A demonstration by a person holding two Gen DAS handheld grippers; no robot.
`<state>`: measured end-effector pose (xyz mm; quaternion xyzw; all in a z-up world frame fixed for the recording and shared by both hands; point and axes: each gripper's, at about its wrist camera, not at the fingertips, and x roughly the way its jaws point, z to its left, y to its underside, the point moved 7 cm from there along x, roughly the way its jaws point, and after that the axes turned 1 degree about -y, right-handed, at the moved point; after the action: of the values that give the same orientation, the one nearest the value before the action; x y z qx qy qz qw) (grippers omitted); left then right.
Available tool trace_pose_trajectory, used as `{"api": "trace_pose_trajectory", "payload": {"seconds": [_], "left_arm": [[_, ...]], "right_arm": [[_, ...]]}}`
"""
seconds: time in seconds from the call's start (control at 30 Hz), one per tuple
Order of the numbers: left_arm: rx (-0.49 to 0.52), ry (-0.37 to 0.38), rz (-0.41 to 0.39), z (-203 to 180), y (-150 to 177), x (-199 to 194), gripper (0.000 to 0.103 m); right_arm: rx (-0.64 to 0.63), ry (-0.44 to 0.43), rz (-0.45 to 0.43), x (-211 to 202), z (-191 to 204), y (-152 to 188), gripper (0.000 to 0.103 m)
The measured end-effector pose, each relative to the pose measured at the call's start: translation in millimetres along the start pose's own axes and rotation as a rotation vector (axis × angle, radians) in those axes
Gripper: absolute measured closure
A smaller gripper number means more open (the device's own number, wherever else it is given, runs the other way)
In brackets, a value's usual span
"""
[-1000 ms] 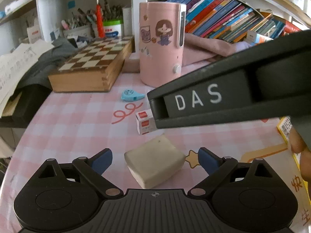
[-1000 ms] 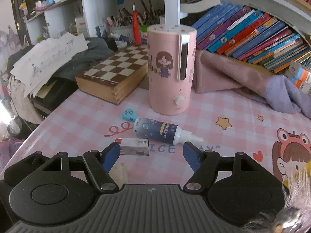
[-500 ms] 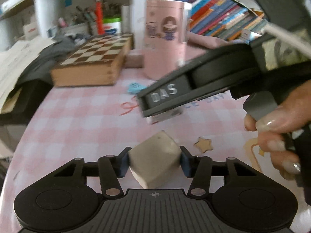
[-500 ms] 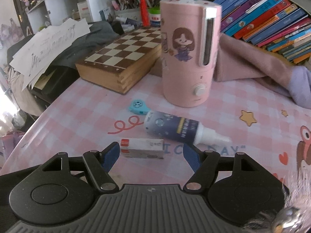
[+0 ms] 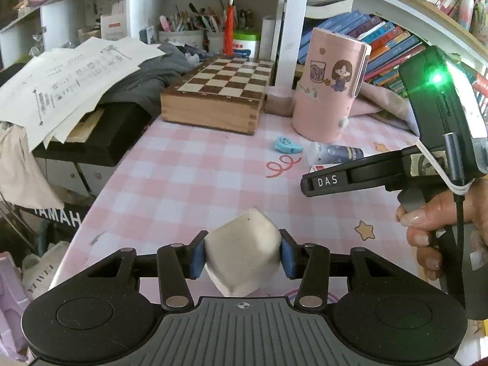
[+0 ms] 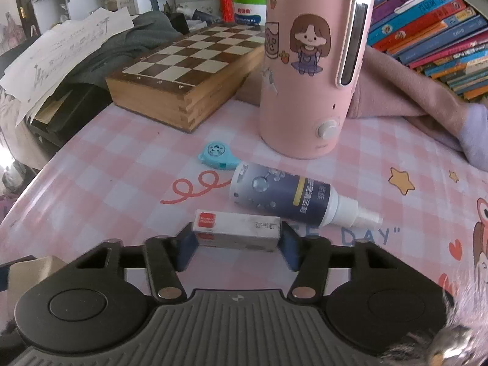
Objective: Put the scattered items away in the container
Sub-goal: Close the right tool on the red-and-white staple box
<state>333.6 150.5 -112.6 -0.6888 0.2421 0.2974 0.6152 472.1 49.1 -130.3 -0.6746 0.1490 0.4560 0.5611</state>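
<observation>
My left gripper [image 5: 242, 253] is closing, and its blue pads press both sides of a white block [image 5: 244, 262], held tilted just above the pink checked tablecloth [image 5: 189, 183]. In the right wrist view my right gripper [image 6: 237, 244] is closing around a small white staple box [image 6: 236, 228] with a red label. Both pads touch the box's ends, and the box lies flat on the cloth. Behind it lie a dark blue spray bottle [image 6: 283, 195] and a small light-blue gadget [image 6: 218, 155]. No container for the items shows in either view.
A tall pink appliance [image 6: 311, 70] stands behind the bottle, with a wooden chessboard box [image 6: 189, 73] to its left. A pink cloth [image 6: 411, 91] and shelved books fill the back right. Loose papers [image 5: 70, 79] overhang the table's left edge. A hand [image 5: 427, 222] holds the right gripper.
The left jaws closed on the white block and lifted it off the cloth. The right gripper dropped towards the staple box and its jaws narrowed onto the box's ends.
</observation>
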Motion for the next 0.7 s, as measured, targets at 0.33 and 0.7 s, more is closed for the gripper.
{"api": "trace_pose_trajectory", "payload": {"seconds": [0.33, 0.7], "left_arm": [[0.023, 0.032, -0.060, -10.9, -14.9, -21.9, 0.057], [0.037, 0.076, -0.109, -29.3, -13.8, -50.0, 0.057]], "right_arm": [[0.033, -0.016, -0.057, -31.8, -0.4, -2.5, 0.051], [0.042, 0.002, -0.135, -89.0, -8.2, 3.1, 0.051]]}}
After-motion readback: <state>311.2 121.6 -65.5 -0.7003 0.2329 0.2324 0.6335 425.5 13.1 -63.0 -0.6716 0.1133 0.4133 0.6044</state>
